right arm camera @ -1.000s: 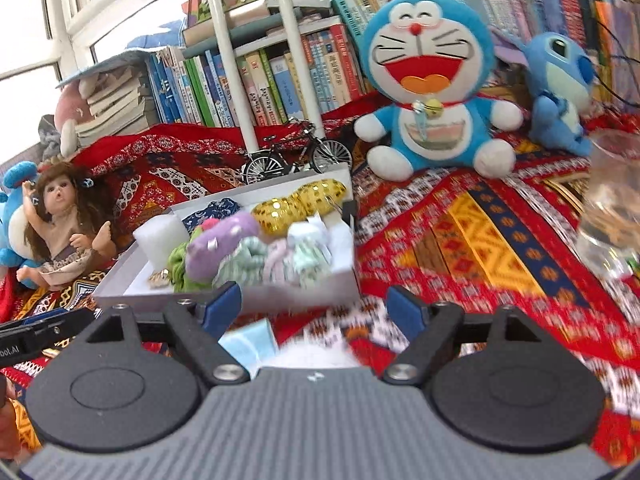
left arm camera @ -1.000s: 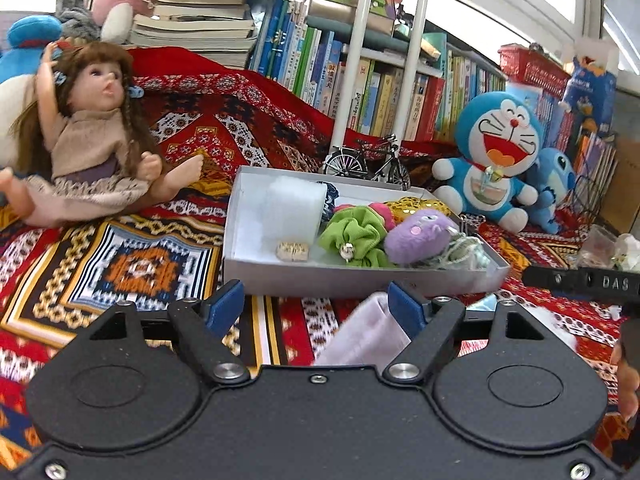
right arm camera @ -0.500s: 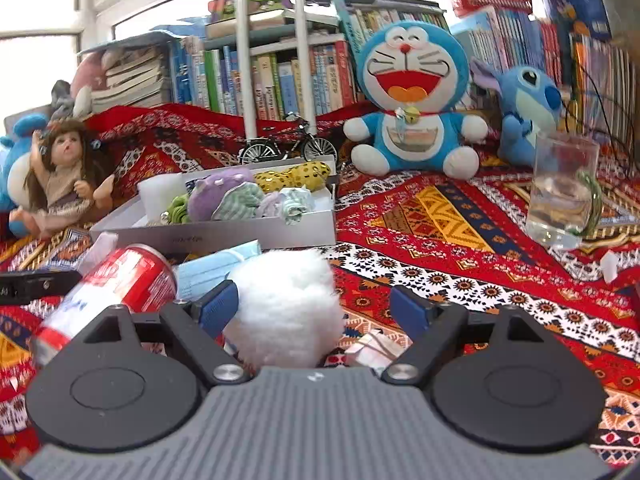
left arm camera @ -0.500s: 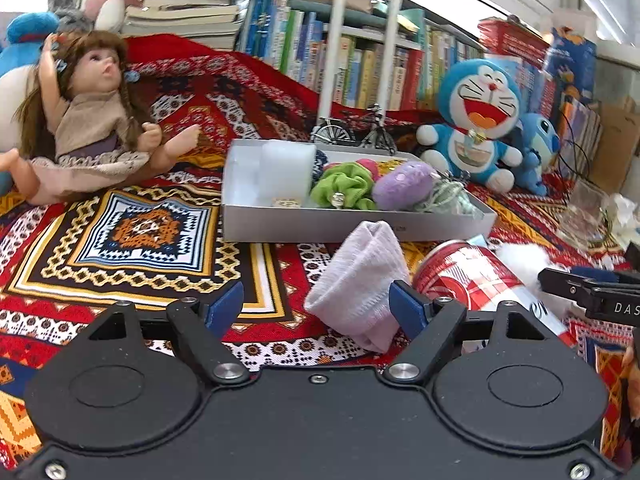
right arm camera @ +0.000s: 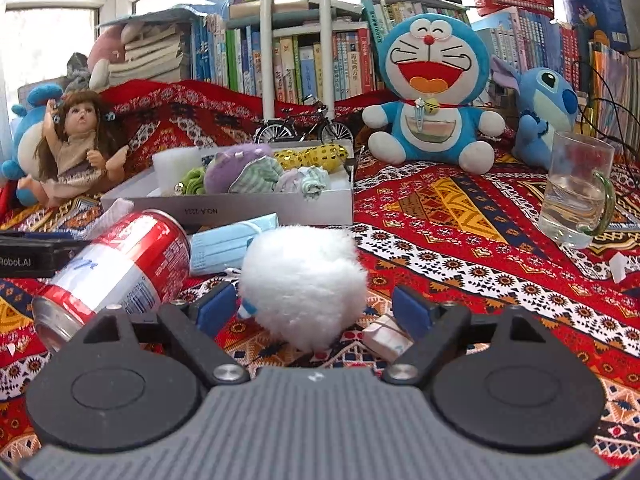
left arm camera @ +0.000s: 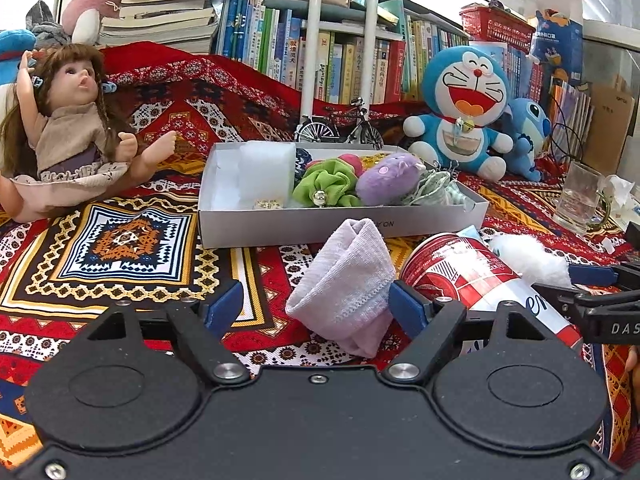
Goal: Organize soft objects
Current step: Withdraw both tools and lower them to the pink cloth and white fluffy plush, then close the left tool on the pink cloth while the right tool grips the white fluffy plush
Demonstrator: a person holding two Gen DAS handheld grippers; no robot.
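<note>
Patterned cloth point(left arm camera: 120, 240) | box point(left arm camera: 320, 226): scrunchies, plush | both hand-held grippers point(left arm camera: 316, 306) point(right arm camera: 314, 306) spread

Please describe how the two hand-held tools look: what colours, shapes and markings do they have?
The left tool has a smooth black body with two round housings, silver screws and blue pads on black fingers. The right tool has the same shape and blue pads, but its middle plate is grey and ribbed. Seen from the side, the right tool shows white letters "DAS", and the left tool shows "Robot.AI". No cables or sleeves are visible.

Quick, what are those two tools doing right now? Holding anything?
Left tool: open, pink cloth between its fingers, not gripped.
Right tool: open around white pompom, not gripped.
</note>
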